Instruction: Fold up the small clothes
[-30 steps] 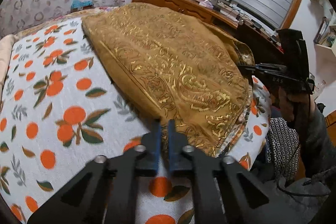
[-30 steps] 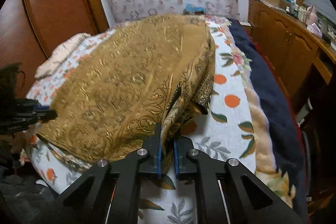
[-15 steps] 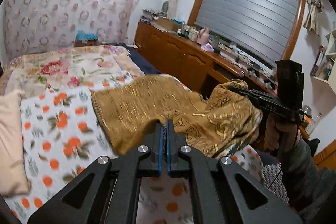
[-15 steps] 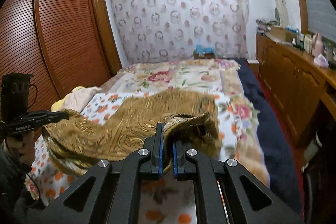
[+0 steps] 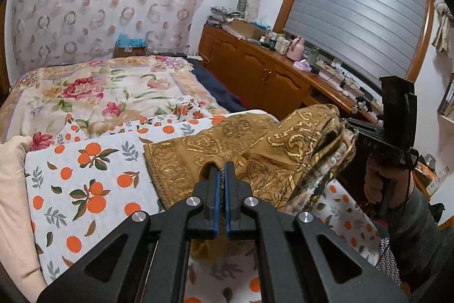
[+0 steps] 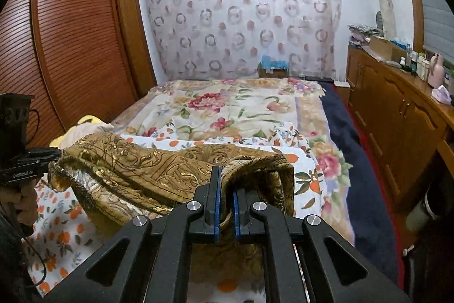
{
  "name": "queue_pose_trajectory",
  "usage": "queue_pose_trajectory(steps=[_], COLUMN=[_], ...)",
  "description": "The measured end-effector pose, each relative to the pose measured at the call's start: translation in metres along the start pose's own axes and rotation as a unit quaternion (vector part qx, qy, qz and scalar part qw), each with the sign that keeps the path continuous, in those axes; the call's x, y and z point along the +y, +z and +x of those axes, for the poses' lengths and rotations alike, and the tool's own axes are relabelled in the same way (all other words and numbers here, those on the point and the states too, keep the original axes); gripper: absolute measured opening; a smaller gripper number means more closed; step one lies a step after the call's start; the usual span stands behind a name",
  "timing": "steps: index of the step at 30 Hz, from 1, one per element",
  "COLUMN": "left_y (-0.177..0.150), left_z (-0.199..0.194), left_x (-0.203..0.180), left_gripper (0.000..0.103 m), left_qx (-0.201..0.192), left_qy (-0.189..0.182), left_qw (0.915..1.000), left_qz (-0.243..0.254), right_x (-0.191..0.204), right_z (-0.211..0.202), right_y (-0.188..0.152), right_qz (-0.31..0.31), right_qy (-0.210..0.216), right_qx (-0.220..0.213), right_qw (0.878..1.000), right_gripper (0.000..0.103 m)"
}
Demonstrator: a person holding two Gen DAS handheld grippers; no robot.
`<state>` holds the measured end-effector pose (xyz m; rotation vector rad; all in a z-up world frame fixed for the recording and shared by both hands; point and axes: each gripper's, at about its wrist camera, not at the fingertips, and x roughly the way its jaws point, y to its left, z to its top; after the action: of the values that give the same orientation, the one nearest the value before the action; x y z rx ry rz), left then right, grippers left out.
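Soft, even indoor light; sharp centres, strong fisheye bending, black corners.

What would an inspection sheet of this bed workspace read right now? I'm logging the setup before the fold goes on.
Surface: bed with an orange-print sheet over a floral blanket.
Job's things: gold brocade garment, its near edge lifted off the sheet, its far part resting on it.
Clutter: cream cloth at the bedside; blue-topped box beyond the bed.
Grippers: left gripper shut on the garment; right gripper shut on a bunched fold.
Cables: thin black cable hanging below the hand beside the bed.
Surroundings: wooden wardrobe, patterned curtain, wooden sideboard with bottles, closed window shutter.
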<state>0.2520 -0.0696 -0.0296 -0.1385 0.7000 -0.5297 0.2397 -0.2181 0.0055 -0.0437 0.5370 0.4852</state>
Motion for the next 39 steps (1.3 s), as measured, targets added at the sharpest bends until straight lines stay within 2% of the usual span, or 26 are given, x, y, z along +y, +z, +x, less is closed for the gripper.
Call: queue_pose_trajectory(steps=[5, 8, 16, 20, 21, 22, 23, 24, 25, 26, 30, 36, 38, 39], left_y=[0.001, 0.0, 0.001, 0.001, 0.001, 0.001, 0.002, 0.004, 0.004, 0.004, 0.005, 0.005, 0.005, 0.004], left_z=[0.013, 0.017, 0.018, 0.019, 0.019, 0.019, 0.02, 0.021, 0.021, 0.021, 0.024, 0.026, 0.024, 0.022], left_x=[0.013, 0.015, 0.025, 0.024, 0.023, 0.023, 0.022, 0.021, 0.02, 0.019, 0.018, 0.02, 0.022, 0.024], left_gripper=[0.003, 0.003, 0.004, 0.004, 0.004, 0.004, 0.004, 0.004, 0.004, 0.004, 0.004, 0.004, 0.009, 0.02], left_qx=[0.009, 0.007, 0.0, 0.0, 0.001, 0.001, 0.002, 0.002, 0.003, 0.004, 0.005, 0.008, 0.01, 0.009], left_qy=[0.022, 0.04, 0.04, 0.039, 0.039, 0.04, 0.04, 0.041, 0.043, 0.046, 0.049, 0.049, 0.043, 0.042], left_qw=[0.9996, 0.9992, 0.9992, 0.9992, 0.9992, 0.9992, 0.9992, 0.9992, 0.9991, 0.9989, 0.9987, 0.9987, 0.999, 0.999], left_qz=[-0.011, -0.001, -0.005, -0.003, -0.002, -0.001, 0.001, 0.003, 0.006, 0.009, 0.011, 0.013, 0.011, 0.008], right_x=[-0.001, -0.002, 0.007, 0.0, -0.004, -0.007, -0.009, -0.012, -0.012, -0.012, -0.017, -0.017, -0.02, -0.021], right_z=[0.024, 0.03, 0.028, 0.029, 0.029, 0.026, 0.025, 0.025, 0.022, 0.019, 0.011, 0.005, 0.006, 0.007], right_y=[0.021, 0.031, 0.027, 0.024, 0.025, 0.024, 0.025, 0.027, 0.026, 0.027, 0.028, 0.015, 0.006, 0.003], right_qz=[0.013, 0.029, 0.001, 0.022, 0.031, 0.042, 0.047, 0.048, 0.046, 0.044, 0.052, 0.016, 0.003, 0.002], right_qy=[-0.01, -0.019, -0.029, -0.022, -0.016, -0.006, -0.002, -0.003, -0.012, -0.024, -0.026, -0.048, -0.058, -0.058], right_qx=[0.019, 0.014, 0.01, 0.019, 0.02, 0.018, 0.015, 0.009, 0.002, -0.002, -0.006, -0.004, 0.008, 0.015], right_qw=[1.0, 0.999, 1.0, 0.999, 0.999, 0.999, 0.999, 0.999, 0.999, 0.999, 0.998, 0.999, 0.998, 0.998], right_gripper=[0.006, 0.006, 0.011, 0.012, 0.017, 0.03, 0.036, 0.052, 0.06, 0.062, 0.063, 0.064, 0.064, 0.064])
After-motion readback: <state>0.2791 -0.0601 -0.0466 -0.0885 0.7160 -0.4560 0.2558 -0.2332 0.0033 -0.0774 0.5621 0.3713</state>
